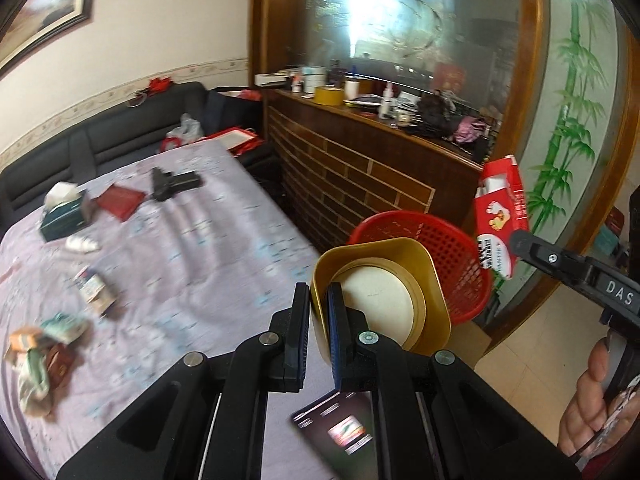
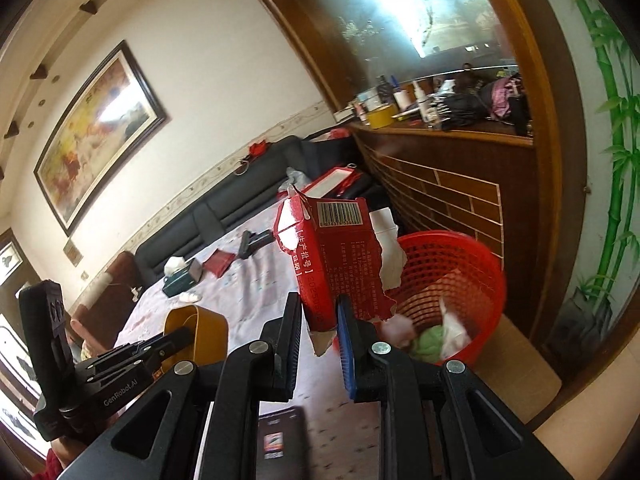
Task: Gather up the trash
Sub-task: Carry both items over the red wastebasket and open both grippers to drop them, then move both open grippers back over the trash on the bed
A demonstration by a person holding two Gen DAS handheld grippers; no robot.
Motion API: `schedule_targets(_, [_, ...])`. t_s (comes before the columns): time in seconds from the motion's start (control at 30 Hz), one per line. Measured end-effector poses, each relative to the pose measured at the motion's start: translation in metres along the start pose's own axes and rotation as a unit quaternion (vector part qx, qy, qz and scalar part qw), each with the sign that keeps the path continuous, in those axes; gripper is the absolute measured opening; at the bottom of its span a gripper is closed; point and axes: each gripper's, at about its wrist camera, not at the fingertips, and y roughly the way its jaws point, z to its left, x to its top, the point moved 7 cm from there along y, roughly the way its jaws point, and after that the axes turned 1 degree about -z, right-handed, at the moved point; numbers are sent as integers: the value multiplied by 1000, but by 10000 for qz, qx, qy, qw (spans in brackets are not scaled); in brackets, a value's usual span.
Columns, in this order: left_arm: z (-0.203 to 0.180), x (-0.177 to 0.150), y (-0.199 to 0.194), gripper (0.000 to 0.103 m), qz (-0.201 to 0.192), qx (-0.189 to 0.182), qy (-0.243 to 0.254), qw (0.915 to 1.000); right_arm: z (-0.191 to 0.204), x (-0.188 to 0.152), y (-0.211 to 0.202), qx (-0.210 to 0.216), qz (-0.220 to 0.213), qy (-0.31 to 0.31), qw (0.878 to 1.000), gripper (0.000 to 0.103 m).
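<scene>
My left gripper (image 1: 319,320) is shut on the wall of a gold tin (image 1: 380,292) with a round cream insert, held just left of the red mesh trash basket (image 1: 452,264). My right gripper (image 2: 320,332) is shut on a torn red carton (image 2: 332,256), held above the table edge beside the basket (image 2: 460,292). The carton also shows in the left wrist view (image 1: 502,208), over the basket's right rim. The basket holds pink, green and white scraps (image 2: 432,336). The gold tin (image 2: 200,328) shows at the left in the right wrist view.
The table (image 1: 192,240) has a lilac cloth with a tissue box (image 1: 66,216), a red wallet (image 1: 120,202), a black toy gun (image 1: 172,184), a small box (image 1: 96,292) and crumpled wrappers (image 1: 44,352). A dark card (image 1: 336,424) lies at the near edge. A brick-pattern cabinet (image 1: 360,176) stands behind.
</scene>
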Motion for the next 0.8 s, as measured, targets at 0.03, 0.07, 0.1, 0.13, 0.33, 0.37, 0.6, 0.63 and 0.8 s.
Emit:
schedule_targets(0.03, [-10, 5, 8, 9, 29, -43, 54, 10000, -4, 2, 1, -9, 2, 39, 10000, 19])
schedule_targets(0.07, [-16, 8, 14, 9, 49, -83, 88, 9999, -10, 6, 3, -13, 10, 70, 10000, 19])
schedule_targets(0.1, [-23, 11, 21, 9, 79, -129, 126, 9998, -15, 9, 5, -40, 18, 105, 9999, 20])
schedule_targets(0.13, [-32, 14, 29, 9, 119, -164, 163, 9997, -21, 12, 7, -69, 27, 160, 9998, 20])
schedule_targets(0.33, [-59, 23, 73, 9, 359, -251, 286, 9986, -55, 27, 23, -41, 142, 501, 9986, 20])
schedule_targets(0.37, [-62, 24, 82, 9, 420, -250, 285, 9984, -60, 27, 27, -71, 165, 540, 9984, 20])
schedule_targets(0.6, [-66, 24, 110, 46, 617, -306, 166, 9975, -86, 29, 60, -164, 470, 759, 9959, 49])
schedule_targets(0.63, [-65, 24, 107, 46, 574, -292, 179, 9978, -89, 29, 58, -256, 421, 780, 9957, 49])
schedule_targets(0.8, [-44, 17, 78, 49, 444, -267, 74, 9986, -77, 26, 35, -350, 230, 530, 9977, 49])
